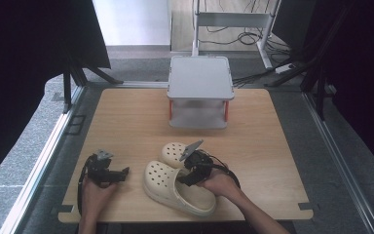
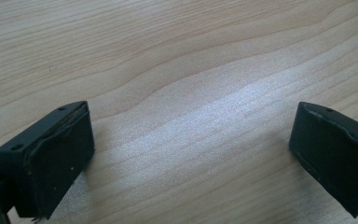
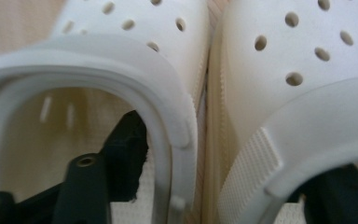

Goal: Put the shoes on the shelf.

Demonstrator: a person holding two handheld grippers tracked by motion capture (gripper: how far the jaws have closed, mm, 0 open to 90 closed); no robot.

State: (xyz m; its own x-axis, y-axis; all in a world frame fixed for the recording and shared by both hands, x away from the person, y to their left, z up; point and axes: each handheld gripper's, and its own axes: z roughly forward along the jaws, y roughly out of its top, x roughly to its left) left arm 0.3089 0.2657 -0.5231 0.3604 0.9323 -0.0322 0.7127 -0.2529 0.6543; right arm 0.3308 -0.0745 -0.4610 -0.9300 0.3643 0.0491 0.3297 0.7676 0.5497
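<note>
Two cream clogs lie side by side on the wooden table (image 1: 126,122), in front of the grey shelf (image 1: 200,92) and well apart from it. The near clog (image 1: 173,187) touches the far clog (image 1: 174,152) along their inner walls. The right gripper (image 1: 191,171) reaches into both at once: one jaw sits inside the opening of each clog, so the two touching walls stand between the jaws. The jaws are half closed; I cannot tell if the pads already press. To do this pinch well, I think the jaws should go deeper, below both heel straps, and close evenly so neither clog slips. The left gripper (image 1: 108,171) rests beside the near clog, wide open and empty.
</note>
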